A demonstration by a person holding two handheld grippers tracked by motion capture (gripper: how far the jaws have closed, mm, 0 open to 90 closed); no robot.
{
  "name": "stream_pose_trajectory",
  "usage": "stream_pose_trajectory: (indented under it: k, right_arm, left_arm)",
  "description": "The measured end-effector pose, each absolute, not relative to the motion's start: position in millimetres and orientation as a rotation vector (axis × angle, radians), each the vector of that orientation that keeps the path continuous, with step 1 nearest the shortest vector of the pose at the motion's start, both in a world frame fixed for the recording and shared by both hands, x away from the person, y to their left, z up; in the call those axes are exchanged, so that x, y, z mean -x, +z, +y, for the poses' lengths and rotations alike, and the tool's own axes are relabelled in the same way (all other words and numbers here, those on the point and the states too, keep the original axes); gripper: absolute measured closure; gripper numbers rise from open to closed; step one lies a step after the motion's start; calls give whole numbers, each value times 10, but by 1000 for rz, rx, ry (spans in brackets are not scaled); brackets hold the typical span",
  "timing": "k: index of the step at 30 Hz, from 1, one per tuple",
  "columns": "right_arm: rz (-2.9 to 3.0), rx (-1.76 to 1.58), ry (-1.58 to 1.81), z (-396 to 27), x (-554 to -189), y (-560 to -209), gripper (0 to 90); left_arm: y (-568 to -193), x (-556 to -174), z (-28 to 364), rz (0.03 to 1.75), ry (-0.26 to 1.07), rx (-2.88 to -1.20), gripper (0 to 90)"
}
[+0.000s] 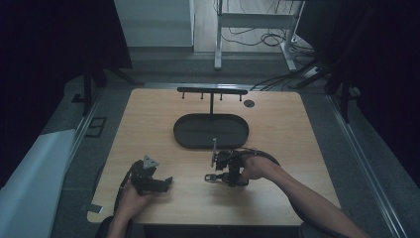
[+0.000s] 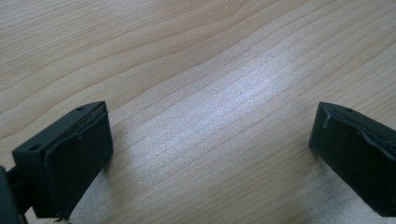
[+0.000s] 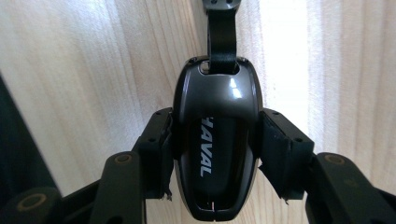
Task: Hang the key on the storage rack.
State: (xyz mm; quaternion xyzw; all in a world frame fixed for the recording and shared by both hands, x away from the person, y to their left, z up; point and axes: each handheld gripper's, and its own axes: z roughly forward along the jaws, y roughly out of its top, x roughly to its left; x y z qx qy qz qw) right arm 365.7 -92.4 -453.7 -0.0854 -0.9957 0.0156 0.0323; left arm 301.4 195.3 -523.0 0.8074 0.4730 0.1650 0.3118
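Note:
A glossy dark car key fob marked HAVAL lies on the wooden table, with a black strap leading from its top. My right gripper is shut on it, its pads pressing both sides of the fob. In the high view the right gripper sits in the front middle of the table, and the fob's strap end pokes out to its left. My left gripper rests near the front left. Its jaws stand wide open over bare wood, with nothing between them.
A black oval tray lies in the middle of the table, behind the right gripper. Behind it stands a black rack with several small hooks. A round grommet sits at the back edge. Cables lie on the floor beyond.

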Motion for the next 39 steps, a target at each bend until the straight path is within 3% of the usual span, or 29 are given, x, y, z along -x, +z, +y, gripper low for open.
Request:
stream_pose_trajectory:
  k: [15, 39]
  right_arm:
    - [-3049, 438, 9, -1087, -3874, -3991, 487]
    - [-2981, 866, -63, -1429, -4312, -3412, 487]
  left_arm:
    - [-5230, -3014, 1953, 1248, 435, -2131, 0]
    - [-5229, -3014, 1953, 1248, 432, -2131, 0]
